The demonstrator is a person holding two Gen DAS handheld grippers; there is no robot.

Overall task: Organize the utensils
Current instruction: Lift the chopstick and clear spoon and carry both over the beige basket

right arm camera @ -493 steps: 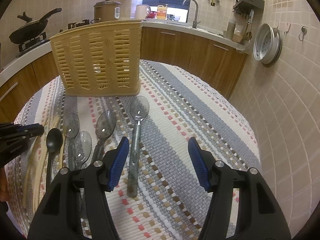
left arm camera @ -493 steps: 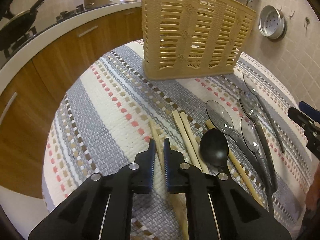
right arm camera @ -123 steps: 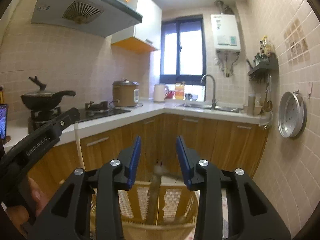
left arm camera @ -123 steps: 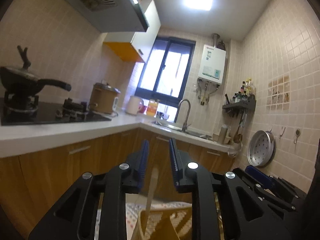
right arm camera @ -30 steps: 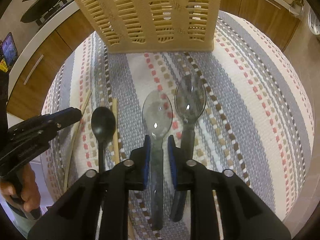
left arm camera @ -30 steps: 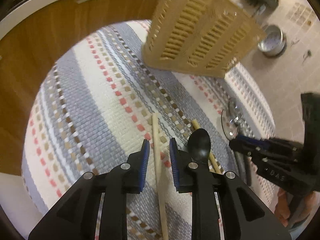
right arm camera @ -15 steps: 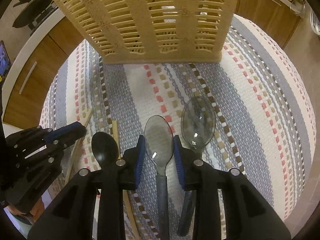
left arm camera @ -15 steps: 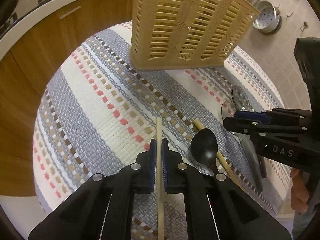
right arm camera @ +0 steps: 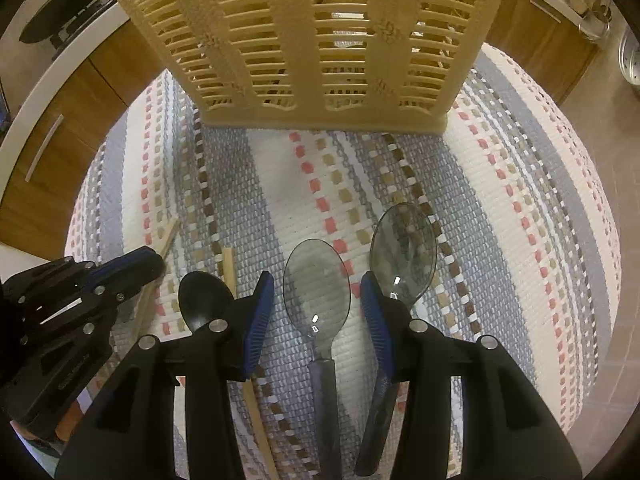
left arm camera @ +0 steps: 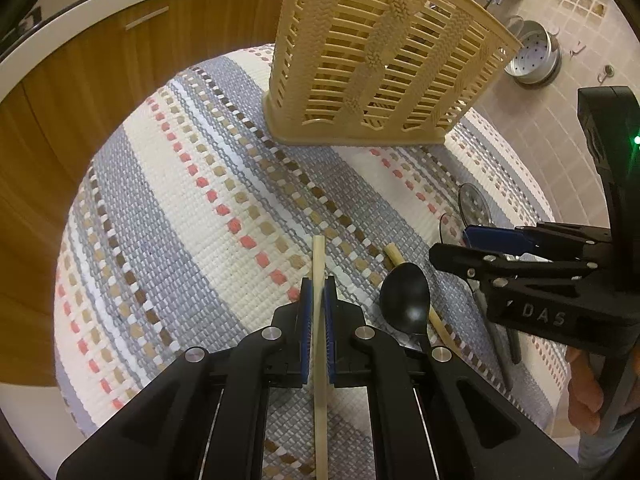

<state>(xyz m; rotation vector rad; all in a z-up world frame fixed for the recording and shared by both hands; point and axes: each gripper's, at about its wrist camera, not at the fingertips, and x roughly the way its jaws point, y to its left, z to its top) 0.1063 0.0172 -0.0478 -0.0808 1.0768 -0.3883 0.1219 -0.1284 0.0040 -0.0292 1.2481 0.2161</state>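
Landmark: the cream slatted utensil basket [left arm camera: 384, 64], standing upright on the far side of a round worktop covered by a striped woven cloth [left arm camera: 192, 216].

Left claw [left arm camera: 319, 292], on the near side of the cloth from the basket: blue pads closed on a pale wooden chopstick [left arm camera: 319, 264]. The stick runs straight between the two fingers, with its tip poking out ahead toward the basket. Cannot tell whether the stick is off the cloth or touching it.

Right claw [right arm camera: 316, 300], also on the near side from the basket: jaws spread wide, holding nothing. They straddle the bowl of a clear grey spoon [right arm camera: 317, 280] lying flat on the cloth, bowl pointing at the basket, dark handle running back under the claw. Neither pad touches it.

A second clear spoon [right arm camera: 404, 248] lies just right of that one, its bowl slightly nearer the basket and partly behind the right pad.

A black spoon [right arm camera: 204, 296] lies left of the right claw, bowl toward the basket. A second chopstick [right arm camera: 229, 264] lies just beside it, its end pointing at the basket.

Dim shapes show through the basket slats; contents cannot be made out.

Beyond the basket: wooden cabinet fronts [left arm camera: 120, 52] under a white counter edge, and a perforated metal pan [left arm camera: 532, 58] hung on the tiled wall.
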